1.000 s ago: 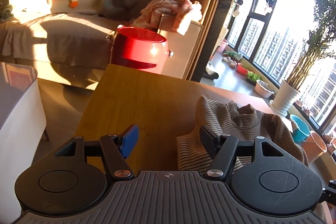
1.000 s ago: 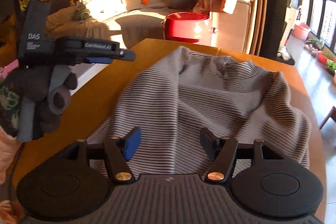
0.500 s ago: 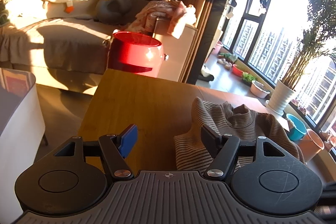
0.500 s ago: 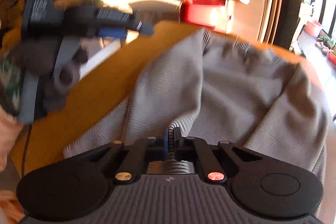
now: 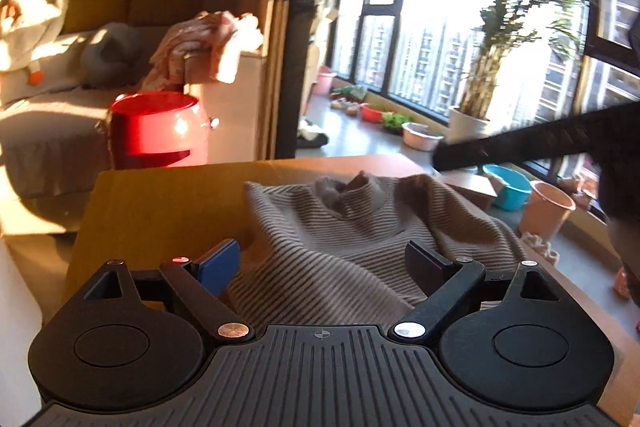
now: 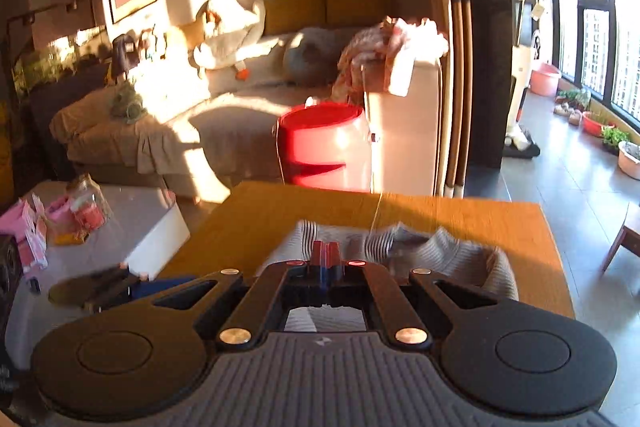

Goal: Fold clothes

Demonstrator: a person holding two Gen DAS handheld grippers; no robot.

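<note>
- Left wrist view: the sweater (image 5: 360,227) lies bunched on the table (image 5: 160,203), straight ahead of my left gripper (image 5: 320,263) and running under its right finger; the collar sits at the far end, away from me.
- My left fingers (image 5: 218,265) stand wide apart and hold nothing; the cloth lies between and beyond them, not pinched.
- Right wrist view: my right gripper (image 6: 326,255) is closed, fingertips pressed together, with striped cloth showing just behind and beyond them. I judge I have a fold of the sweater pinched, though the contact itself is partly hidden by the tips.
- From that side the sweater looks heaped just past my fingers, with bare table beyond it.
- Handling, as I judge it: a soft, light knit, limp and likely stretchy. It will sag and drag rather than hold a shape, so one pinch point will only pull up a peak.
- Best holds: thick edges such as the hem, a shoulder seam or the collar, one per gripper, well apart, so the cloth hangs flat between them.
- Further out: a red bin (image 5: 160,127) stands past the table's far edge, a sofa (image 6: 160,123) behind it, and windows to my right.
</note>
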